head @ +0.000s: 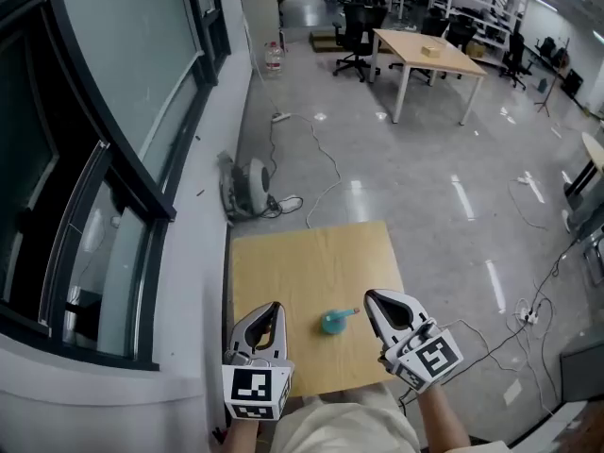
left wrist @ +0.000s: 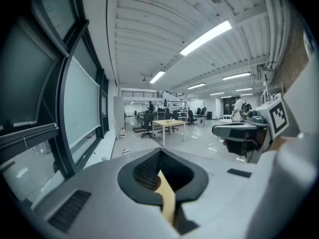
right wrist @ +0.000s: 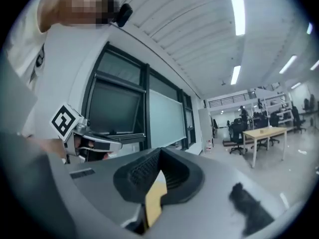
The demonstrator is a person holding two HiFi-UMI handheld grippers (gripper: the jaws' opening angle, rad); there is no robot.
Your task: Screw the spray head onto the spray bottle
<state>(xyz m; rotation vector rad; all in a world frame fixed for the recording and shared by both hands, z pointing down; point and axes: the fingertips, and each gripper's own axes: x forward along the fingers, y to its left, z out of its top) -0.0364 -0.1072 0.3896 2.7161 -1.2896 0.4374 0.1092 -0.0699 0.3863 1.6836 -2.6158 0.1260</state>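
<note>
A small teal spray bottle (head: 332,323) is on the wooden table (head: 302,262) near its front edge, with a nozzle sticking out to the right. My left gripper (head: 276,308) hangs to the left of it and my right gripper (head: 371,296) to the right, both apart from it. Both are shut with nothing between the jaws. The left gripper view looks level across the room over its own shut jaws, with the right gripper (left wrist: 244,131) at its right. In the right gripper view the jaws are also shut, and the left gripper (right wrist: 82,133) shows at the left. Neither gripper view shows the bottle.
A dark-framed window wall (head: 113,159) runs along the left of the table. On the floor beyond lie a white device (head: 250,185) with cables. Farther back stand a long wooden desk (head: 429,55) and office chairs (head: 357,26).
</note>
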